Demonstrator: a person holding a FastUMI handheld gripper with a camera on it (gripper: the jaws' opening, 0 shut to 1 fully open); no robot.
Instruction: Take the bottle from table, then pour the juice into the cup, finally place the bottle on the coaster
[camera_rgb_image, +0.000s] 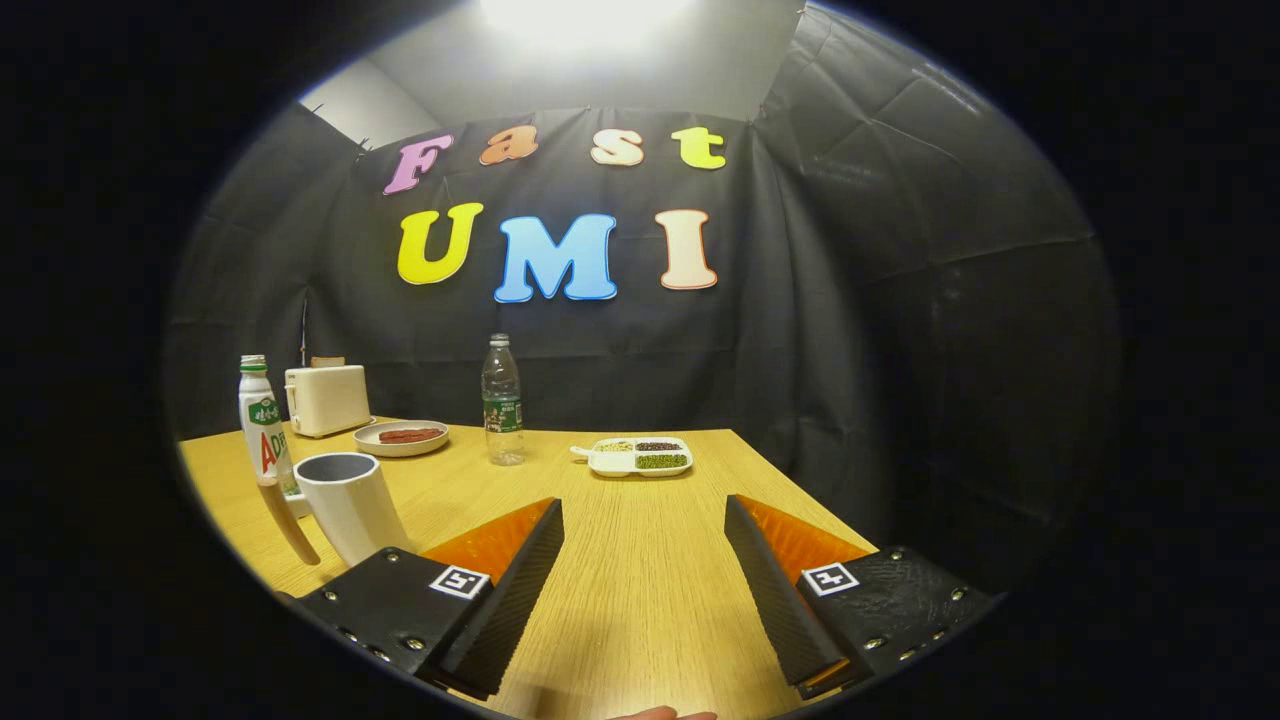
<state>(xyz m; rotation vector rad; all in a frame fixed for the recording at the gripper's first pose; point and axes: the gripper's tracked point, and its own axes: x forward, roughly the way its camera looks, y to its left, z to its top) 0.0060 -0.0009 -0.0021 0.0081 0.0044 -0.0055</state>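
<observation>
A: Item one, the bottle (266, 430)?
B: White, green-capped, upright just behind the cup (350, 503), touching nothing of the gripper (642, 560). Fingers spread wide over bare table (640, 600), holding nothing; likely set for the approach.
A: Beyond the cup?
B: Toaster (327, 398) and plate (401, 437) behind it; water bottle (502, 402) and divided tray (640, 457) further right. Coaster: cannot tell.
</observation>
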